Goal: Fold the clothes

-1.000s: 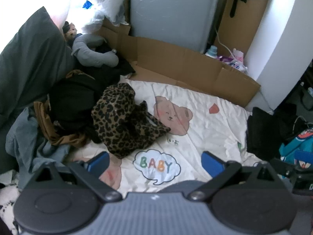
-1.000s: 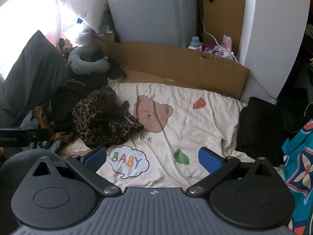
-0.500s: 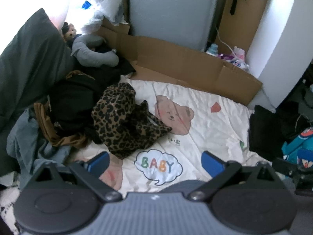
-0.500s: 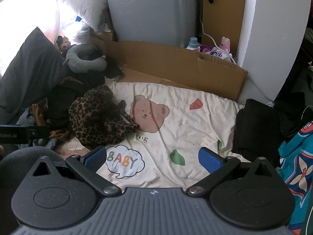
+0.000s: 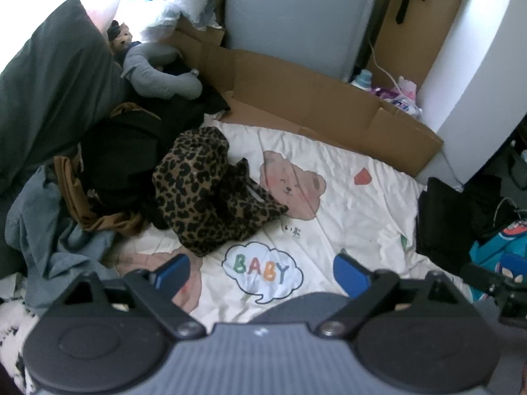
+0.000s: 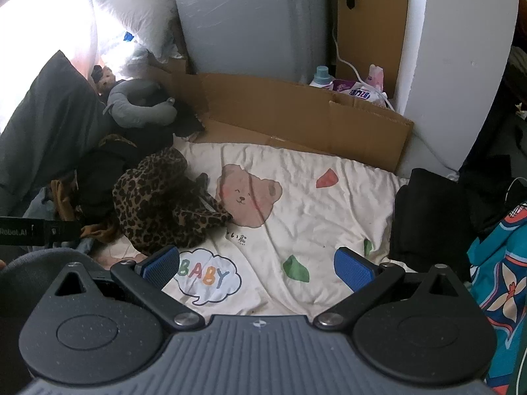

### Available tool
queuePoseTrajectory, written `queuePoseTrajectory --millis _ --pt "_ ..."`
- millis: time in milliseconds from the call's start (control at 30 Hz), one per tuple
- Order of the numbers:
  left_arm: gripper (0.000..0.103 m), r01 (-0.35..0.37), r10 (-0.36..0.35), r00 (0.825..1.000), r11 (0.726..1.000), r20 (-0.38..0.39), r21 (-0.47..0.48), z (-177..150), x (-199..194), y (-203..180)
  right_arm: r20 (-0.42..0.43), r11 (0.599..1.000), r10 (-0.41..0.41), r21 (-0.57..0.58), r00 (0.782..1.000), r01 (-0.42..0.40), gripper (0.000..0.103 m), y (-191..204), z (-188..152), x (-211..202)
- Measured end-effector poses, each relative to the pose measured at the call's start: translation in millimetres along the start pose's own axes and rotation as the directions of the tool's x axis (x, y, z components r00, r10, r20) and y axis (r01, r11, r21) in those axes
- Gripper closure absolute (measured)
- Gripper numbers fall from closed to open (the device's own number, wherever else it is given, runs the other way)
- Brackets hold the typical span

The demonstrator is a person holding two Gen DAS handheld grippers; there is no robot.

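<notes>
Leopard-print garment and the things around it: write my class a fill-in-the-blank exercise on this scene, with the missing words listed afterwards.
1. The leopard-print garment lies crumpled, not yet ____.
2. The cloud on the sheet spells ____.
3. Both the left gripper and the right gripper are ____ and hold nothing.
4. The animal printed beside the garment is a ____.

Missing words: folded; BABY; open; bear

The white bedsheet (image 5: 362,217) bears "BABY" in coloured letters inside a pale blue cloud (image 5: 262,268), which also shows in the right wrist view (image 6: 207,275). Small dark characters beneath the bear print (image 6: 236,239) are too small to read. A black bar (image 6: 36,231) at the left edge reads "Robot.AI". A pack (image 6: 357,91) behind the cardboard carries upside-down lettering, unclear.
</notes>
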State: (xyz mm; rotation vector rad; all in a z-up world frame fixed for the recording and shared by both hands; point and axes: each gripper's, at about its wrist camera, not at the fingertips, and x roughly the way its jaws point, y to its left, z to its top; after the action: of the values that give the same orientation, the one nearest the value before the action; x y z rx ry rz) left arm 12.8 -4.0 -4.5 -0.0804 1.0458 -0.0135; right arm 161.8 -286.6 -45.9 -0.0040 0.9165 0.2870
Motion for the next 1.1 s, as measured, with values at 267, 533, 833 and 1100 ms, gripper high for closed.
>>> queuePoseTrajectory --millis 267,533,833,1100 --pt "0.008 0.001 -0.001 1.000 1.000 0.002 -0.021 -1 2 4 0.018 0.999 -0.031 -0.026 0.999 0.031 0.000 7 -2 -2" --pt "0.008 -0.004 0.005 1.000 1.000 0.014 -0.013 -3 2 7 0.023 0.999 -0.027 -0.024 0.999 0.027 0.000 9 -4 -4" --pt "0.009 0.000 0.001 0.999 1.000 0.042 -0.015 -5 0 12 0.024 0.999 -0.043 -0.023 0.999 0.043 0.000 10 -4 -4" --pt "0.014 0.015 -0.014 0.999 0.999 0.042 -0.037 -2 0 15 0.029 0.998 -0.035 -0.046 0.999 0.036 0.000 11 -1 -5"
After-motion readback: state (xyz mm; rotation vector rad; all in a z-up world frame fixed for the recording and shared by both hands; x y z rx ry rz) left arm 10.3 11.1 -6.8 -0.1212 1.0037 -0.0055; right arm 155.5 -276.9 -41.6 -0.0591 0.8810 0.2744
